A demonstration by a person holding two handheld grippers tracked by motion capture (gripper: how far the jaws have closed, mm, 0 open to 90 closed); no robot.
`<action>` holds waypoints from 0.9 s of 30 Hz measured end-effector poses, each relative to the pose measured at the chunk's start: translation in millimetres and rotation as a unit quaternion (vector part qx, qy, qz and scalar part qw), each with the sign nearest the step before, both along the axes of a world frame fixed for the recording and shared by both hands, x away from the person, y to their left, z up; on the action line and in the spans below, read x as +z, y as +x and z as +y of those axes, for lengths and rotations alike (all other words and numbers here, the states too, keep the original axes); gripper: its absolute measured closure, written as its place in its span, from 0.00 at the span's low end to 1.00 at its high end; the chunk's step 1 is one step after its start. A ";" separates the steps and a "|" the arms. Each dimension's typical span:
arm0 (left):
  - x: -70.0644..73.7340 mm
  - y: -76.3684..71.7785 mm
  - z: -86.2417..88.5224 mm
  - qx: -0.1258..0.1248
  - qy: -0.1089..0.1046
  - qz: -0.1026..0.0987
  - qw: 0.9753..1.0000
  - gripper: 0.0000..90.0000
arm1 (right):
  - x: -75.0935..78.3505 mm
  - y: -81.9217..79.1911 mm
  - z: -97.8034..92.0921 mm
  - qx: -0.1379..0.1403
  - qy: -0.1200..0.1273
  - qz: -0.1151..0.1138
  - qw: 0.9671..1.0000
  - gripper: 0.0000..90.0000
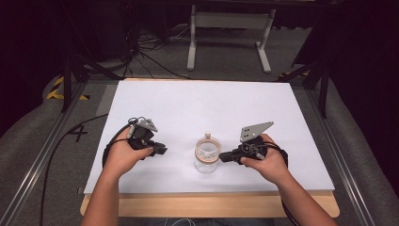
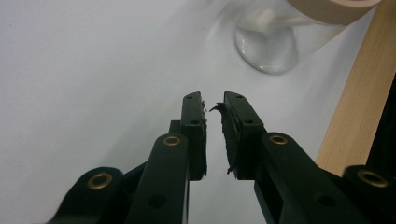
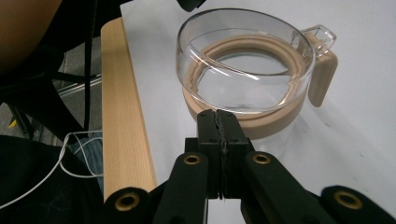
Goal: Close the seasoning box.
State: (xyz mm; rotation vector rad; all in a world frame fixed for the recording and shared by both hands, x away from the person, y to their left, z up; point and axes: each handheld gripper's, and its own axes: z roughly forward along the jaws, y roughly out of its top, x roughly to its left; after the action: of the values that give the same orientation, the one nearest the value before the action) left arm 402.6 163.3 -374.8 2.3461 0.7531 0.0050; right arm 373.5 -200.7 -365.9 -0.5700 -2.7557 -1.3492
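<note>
A clear jar stands near the bench's front edge, between the left hand-held gripper, jaws slightly apart, and the right hand-held gripper, jaws together, which should open before grasping.

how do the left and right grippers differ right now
The left gripper has its jaws slightly apart, with a narrow gap between them; the right gripper has its jaws pressed together on nothing. The right gripper's tips sit right by the tan band of the clear jar; the left gripper is farther off from the jar. Both are black, hand-held, and point inward toward the jar over the white table.
</note>
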 end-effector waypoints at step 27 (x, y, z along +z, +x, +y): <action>6.6 -3.4 15.6 0.054 -0.039 -0.034 0.997 0.86 | 33.3 9.4 -56.6 -0.104 0.074 -0.068 0.990 0.70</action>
State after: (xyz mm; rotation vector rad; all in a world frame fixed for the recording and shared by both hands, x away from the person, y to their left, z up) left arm 399.2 178.9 -368.2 2.2174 0.8302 0.1000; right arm 382.9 -257.4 -332.7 -0.8015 -2.7303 -1.6800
